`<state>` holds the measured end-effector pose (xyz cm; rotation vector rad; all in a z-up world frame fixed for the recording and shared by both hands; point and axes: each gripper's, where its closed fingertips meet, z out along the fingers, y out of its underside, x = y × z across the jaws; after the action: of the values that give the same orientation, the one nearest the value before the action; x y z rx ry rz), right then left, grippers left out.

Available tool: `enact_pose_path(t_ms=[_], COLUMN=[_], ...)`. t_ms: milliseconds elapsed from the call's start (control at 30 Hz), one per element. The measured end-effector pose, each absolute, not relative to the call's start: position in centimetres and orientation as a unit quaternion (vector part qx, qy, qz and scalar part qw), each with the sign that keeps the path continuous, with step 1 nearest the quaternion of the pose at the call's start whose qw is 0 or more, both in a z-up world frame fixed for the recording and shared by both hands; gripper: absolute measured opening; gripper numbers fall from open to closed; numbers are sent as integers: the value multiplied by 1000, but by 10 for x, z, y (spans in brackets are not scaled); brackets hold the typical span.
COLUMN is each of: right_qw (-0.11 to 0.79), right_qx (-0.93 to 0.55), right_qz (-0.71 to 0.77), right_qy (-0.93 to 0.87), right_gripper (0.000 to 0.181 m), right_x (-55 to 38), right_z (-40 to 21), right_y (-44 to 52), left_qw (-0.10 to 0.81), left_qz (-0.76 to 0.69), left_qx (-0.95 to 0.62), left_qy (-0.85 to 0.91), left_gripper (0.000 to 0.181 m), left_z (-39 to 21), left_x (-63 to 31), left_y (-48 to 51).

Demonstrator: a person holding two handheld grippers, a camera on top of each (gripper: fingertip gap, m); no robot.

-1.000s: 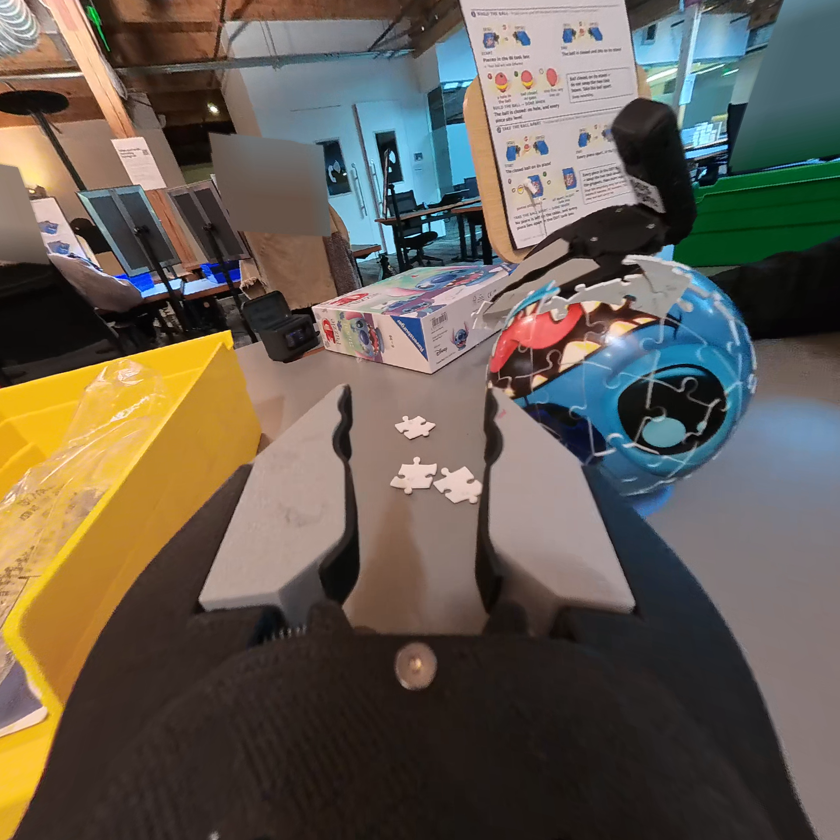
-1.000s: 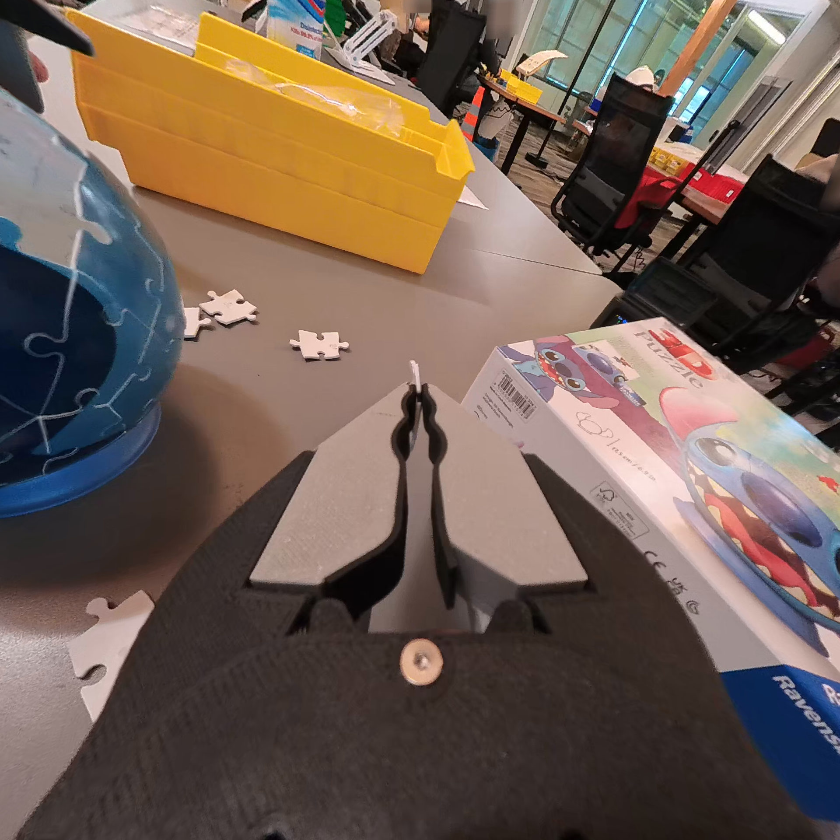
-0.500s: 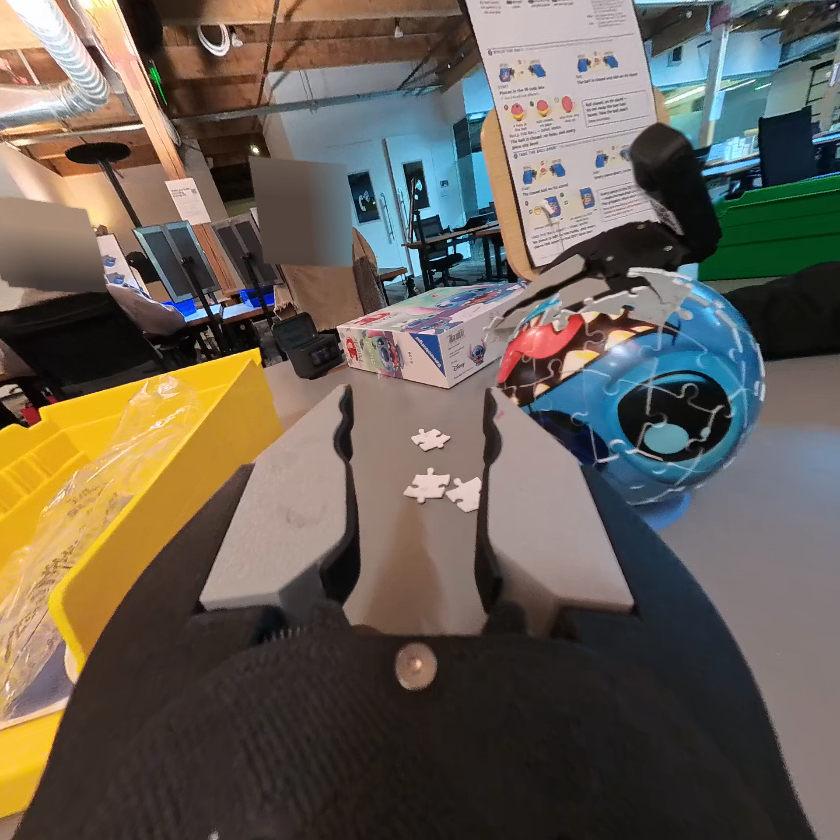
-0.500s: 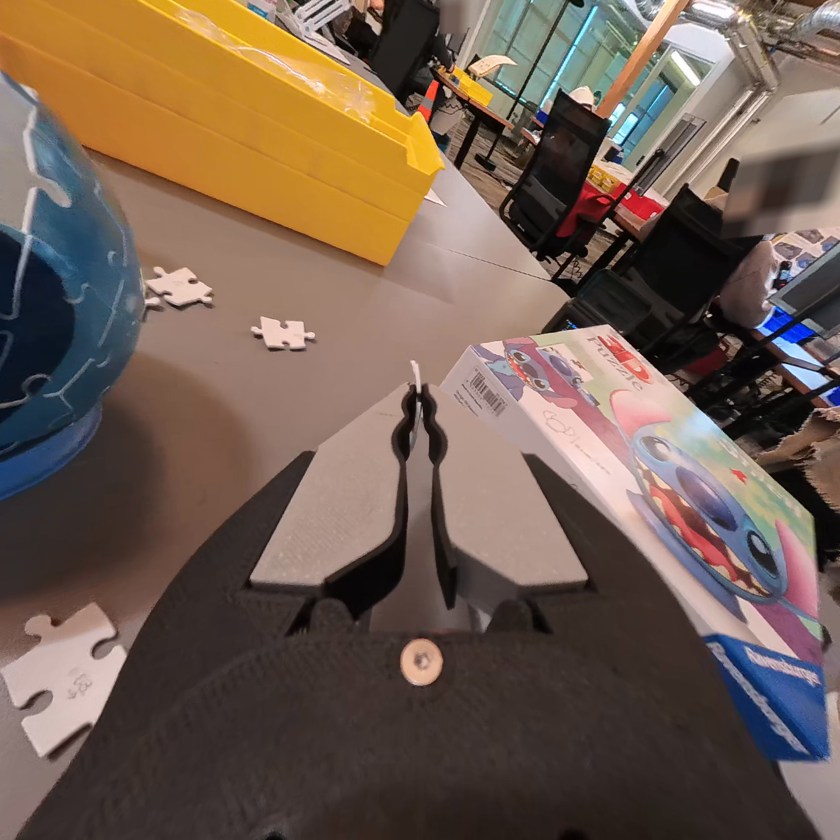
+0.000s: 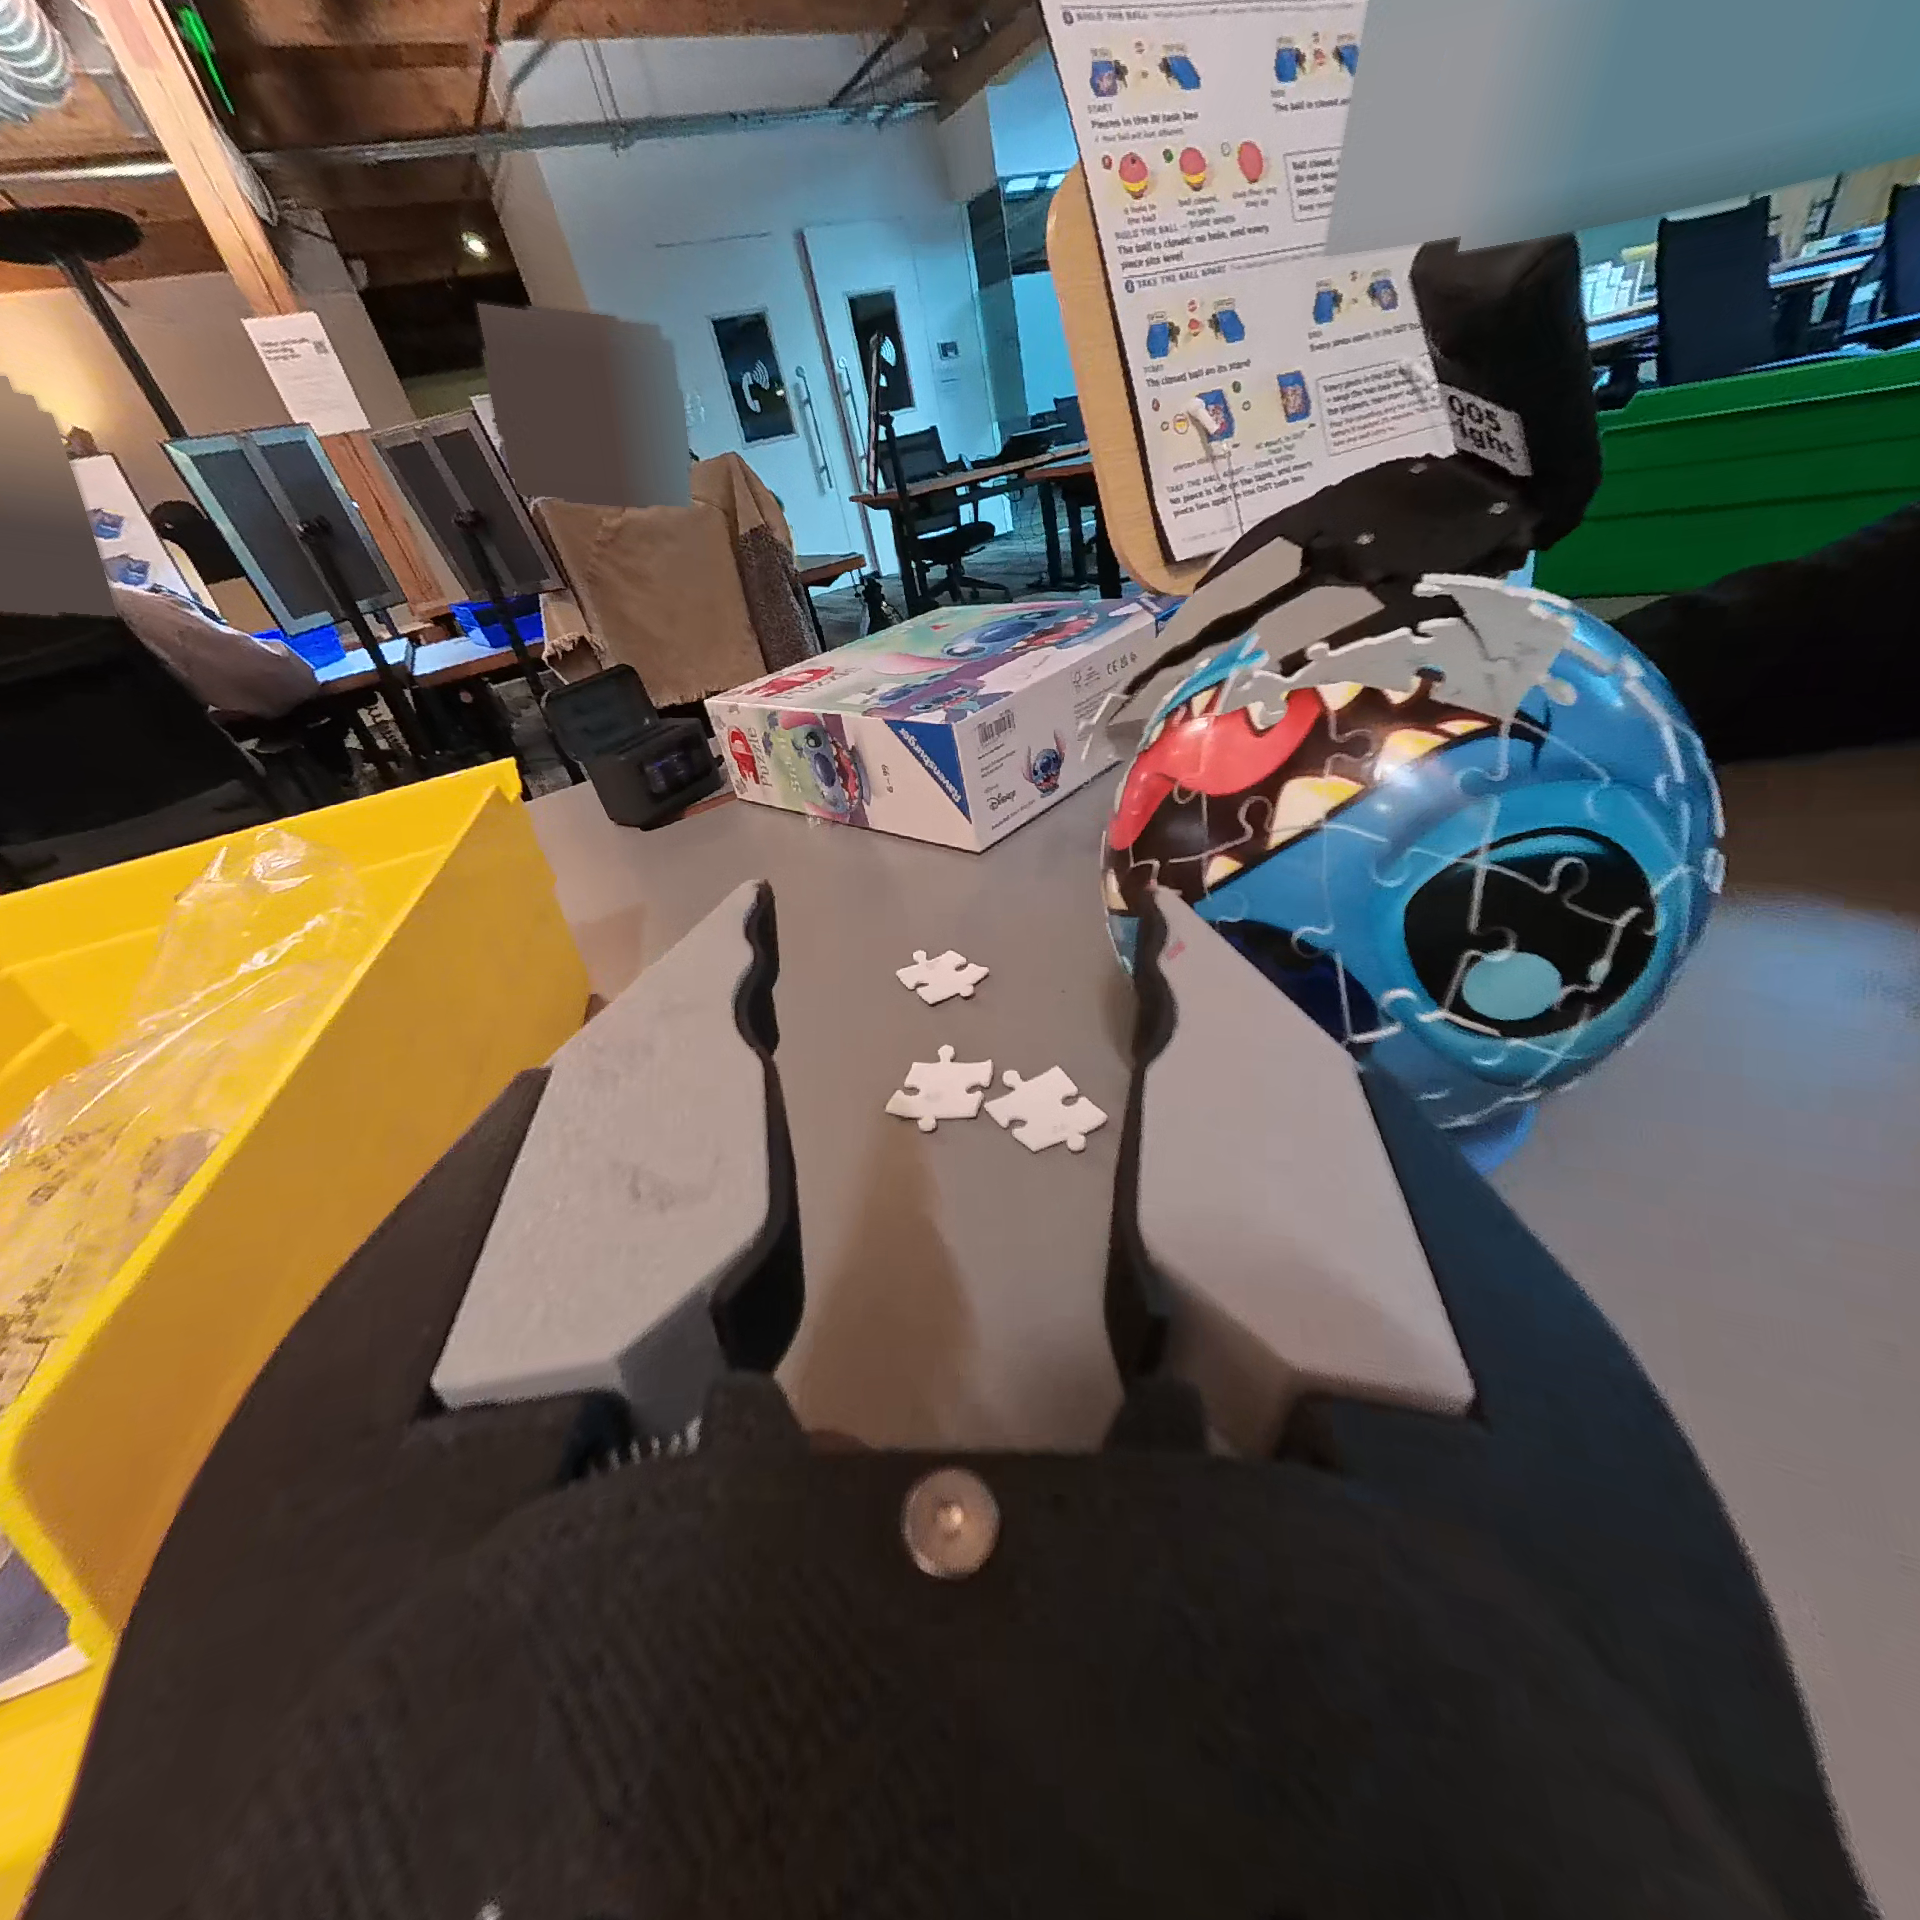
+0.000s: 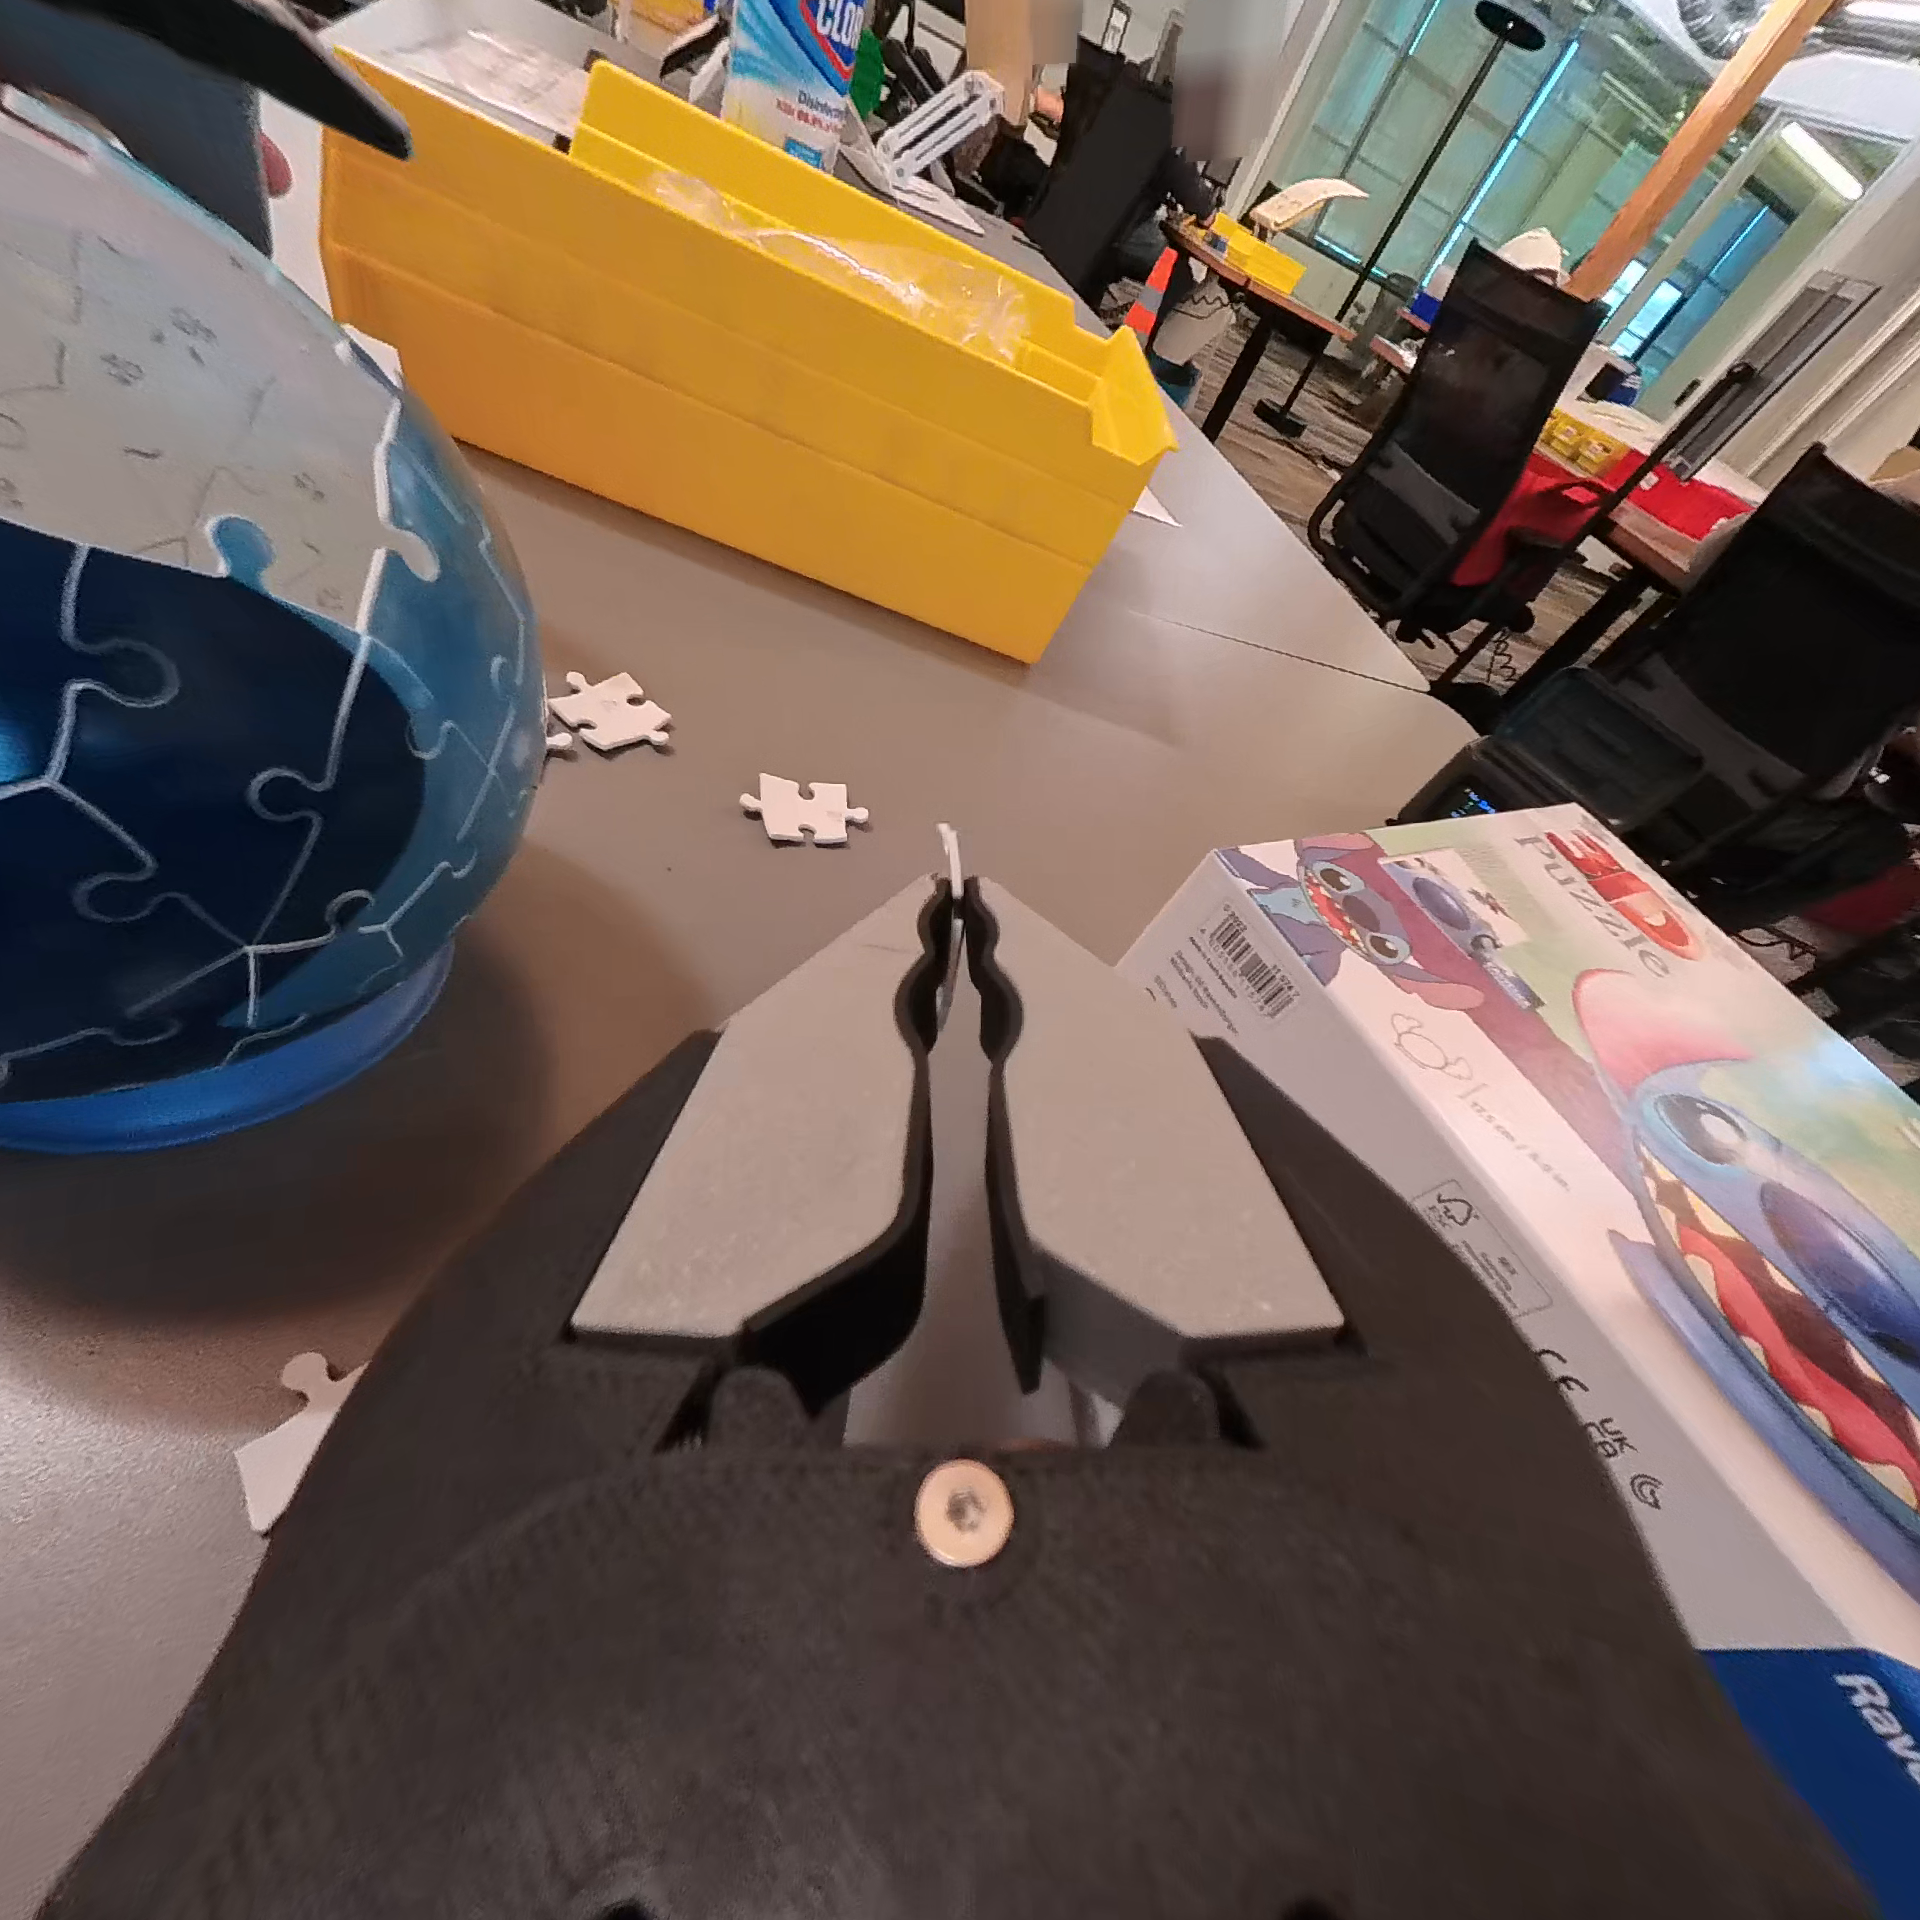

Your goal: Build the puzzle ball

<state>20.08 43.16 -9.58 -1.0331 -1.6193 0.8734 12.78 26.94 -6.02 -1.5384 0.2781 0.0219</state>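
The blue puzzle ball [image 5: 1475,894] stands on its blue stand on the grey table, with a jagged open gap at its top. My left gripper [image 5: 956,914] is open and empty, low over the table just left of the ball. Three white loose pieces [image 5: 940,1091] lie between its fingers. My right gripper [image 6: 948,883] is shut on a white puzzle piece [image 6: 947,854], held edge-on. In the left wrist view the right gripper [image 5: 1132,691] reaches over the top of the ball. In the right wrist view the ball [image 6: 229,790] is at the left.
A yellow bin [image 5: 312,997] holding a clear plastic bag stands left of my left gripper. The puzzle box [image 5: 935,727] lies behind the loose pieces, close to my right gripper [image 6: 1558,1091]. Another loose piece [image 6: 281,1444] lies near the ball. An instruction board [image 5: 1226,260] stands behind. There is about 20 cm between the tips of the two grippers.
My right gripper, still shut on the piece, swung away from the ball and then back toward it. My left gripper stayed open and barely shifted.
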Motion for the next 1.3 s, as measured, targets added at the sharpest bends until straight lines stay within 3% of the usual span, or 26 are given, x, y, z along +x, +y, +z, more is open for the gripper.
enact_pose_path(t_ms=[267,633,1300], right_qw=[486,569,492], right_qx=[-436,-430,-507], right_qz=[381,299,308], right_qy=[-655,-634,-637], right_gripper=[0,0,0], right_x=[202,205,229], right_z=[-93,-80,-108], right_y=[435,445,445], left_qw=[718,723,693], left_qz=[3,12,38], left_qx=[-686,-684,-718], left_qy=[120,99,51], left_gripper=[71,67,64], left_z=[-57,-55,-65], left_x=[125,120,103], left_y=[268,266,276])
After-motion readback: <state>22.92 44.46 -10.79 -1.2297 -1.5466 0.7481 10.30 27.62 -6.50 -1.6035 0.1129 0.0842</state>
